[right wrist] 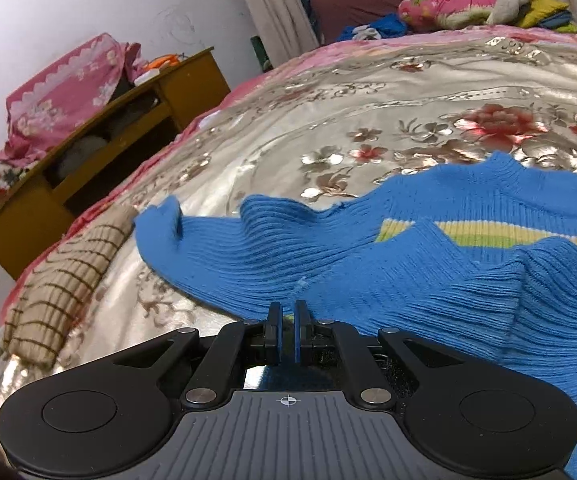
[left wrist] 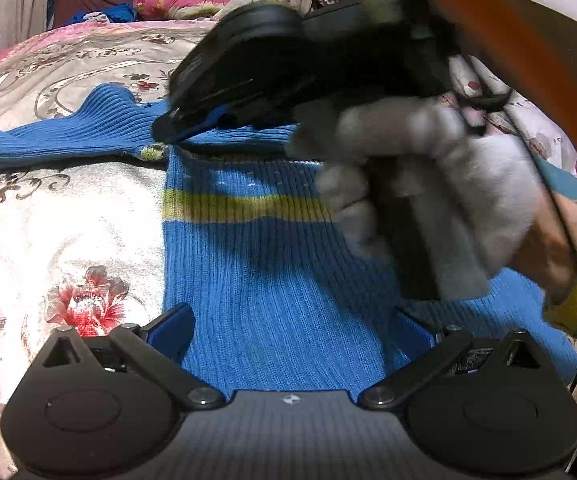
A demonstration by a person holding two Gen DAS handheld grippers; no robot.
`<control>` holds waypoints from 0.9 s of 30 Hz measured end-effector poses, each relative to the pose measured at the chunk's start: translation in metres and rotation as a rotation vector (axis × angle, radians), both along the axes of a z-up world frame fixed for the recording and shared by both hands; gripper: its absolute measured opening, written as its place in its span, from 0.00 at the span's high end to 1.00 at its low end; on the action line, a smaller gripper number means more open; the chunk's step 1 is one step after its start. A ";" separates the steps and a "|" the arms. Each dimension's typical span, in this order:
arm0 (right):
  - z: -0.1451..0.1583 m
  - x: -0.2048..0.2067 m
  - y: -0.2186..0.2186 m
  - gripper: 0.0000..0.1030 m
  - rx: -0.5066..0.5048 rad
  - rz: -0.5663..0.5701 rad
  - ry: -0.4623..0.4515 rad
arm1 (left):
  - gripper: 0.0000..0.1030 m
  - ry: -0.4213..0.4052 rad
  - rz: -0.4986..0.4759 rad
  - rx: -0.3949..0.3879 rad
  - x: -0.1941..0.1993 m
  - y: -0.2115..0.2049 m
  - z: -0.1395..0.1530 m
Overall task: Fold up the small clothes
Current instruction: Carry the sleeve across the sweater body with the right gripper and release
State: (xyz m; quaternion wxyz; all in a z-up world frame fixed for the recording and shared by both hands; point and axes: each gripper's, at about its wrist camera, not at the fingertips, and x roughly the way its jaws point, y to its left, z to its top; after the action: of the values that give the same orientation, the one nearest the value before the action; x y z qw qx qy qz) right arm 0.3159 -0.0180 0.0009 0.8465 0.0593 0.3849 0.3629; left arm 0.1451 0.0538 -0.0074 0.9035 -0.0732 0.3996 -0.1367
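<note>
A floral satin bedspread (right wrist: 368, 92) covers the bed; on it lies a blue ribbed knit sweater (left wrist: 272, 272) with a yellow-green chest stripe — rumpled, one sleeve stretched sideways. It spreads between the left gripper (left wrist: 288, 330)'s open fingers; the right gripper (right wrist: 287, 334)'s fingers, nearly closed and empty, sit at its edge.

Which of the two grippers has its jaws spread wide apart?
The left gripper: its fingers straddle the blue sweater. The right gripper is pinched nearly shut.
</note>
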 end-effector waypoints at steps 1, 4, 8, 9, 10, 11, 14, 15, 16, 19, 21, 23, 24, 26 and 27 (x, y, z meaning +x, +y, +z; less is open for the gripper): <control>0.002 0.000 -0.004 0.91 0.015 -0.004 0.005 | 0.00 0.001 0.001 -0.006 0.000 0.002 0.000; 0.015 -0.005 -0.021 0.88 0.036 -0.007 0.003 | 0.00 0.002 0.007 -0.023 0.000 0.004 0.002; 0.034 -0.016 -0.055 0.88 0.037 -0.030 -0.035 | 0.00 -0.010 0.019 -0.019 0.003 0.010 0.006; 0.036 -0.017 -0.064 0.88 0.032 -0.051 -0.040 | 0.00 -0.021 0.031 -0.010 0.004 0.011 0.008; 0.037 -0.016 -0.072 0.88 0.022 -0.075 -0.045 | 0.00 -0.031 0.042 -0.004 0.006 0.015 0.009; 0.038 -0.015 -0.078 0.88 0.007 -0.096 -0.051 | 0.00 -0.043 0.057 0.004 0.008 0.018 0.012; 0.039 -0.005 -0.090 0.88 -0.029 -0.171 -0.060 | 0.00 -0.080 0.104 0.030 0.016 0.029 0.022; 0.040 -0.001 -0.092 0.88 -0.023 -0.181 -0.059 | 0.00 -0.091 0.129 0.041 0.020 0.035 0.025; 0.042 0.002 -0.093 0.88 -0.022 -0.189 -0.061 | 0.00 -0.100 0.159 0.049 0.026 0.041 0.028; 0.044 0.002 -0.095 0.88 -0.035 -0.202 -0.086 | 0.00 -0.117 0.246 0.077 0.041 0.054 0.031; 0.047 0.007 -0.094 0.88 -0.033 -0.201 -0.081 | 0.00 -0.124 0.255 0.082 0.044 0.053 0.030; 0.052 0.019 -0.080 0.87 -0.064 -0.161 -0.068 | 0.00 -0.106 0.226 0.063 0.043 0.048 0.024; 0.052 0.026 -0.071 0.85 -0.096 -0.121 -0.058 | 0.00 -0.095 0.206 0.057 0.043 0.043 0.020; 0.052 0.038 -0.051 0.81 -0.144 -0.078 -0.075 | 0.00 -0.072 0.174 0.049 0.038 0.036 0.013; 0.050 0.044 -0.042 0.81 -0.170 -0.049 -0.088 | 0.00 -0.060 0.156 0.043 0.036 0.035 0.010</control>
State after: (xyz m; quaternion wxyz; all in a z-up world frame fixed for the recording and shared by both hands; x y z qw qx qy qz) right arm 0.3596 -0.0597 0.0513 0.8732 -0.0195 0.3752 0.3105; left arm 0.1807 0.0885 0.0026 0.9244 -0.0806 0.3681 -0.0592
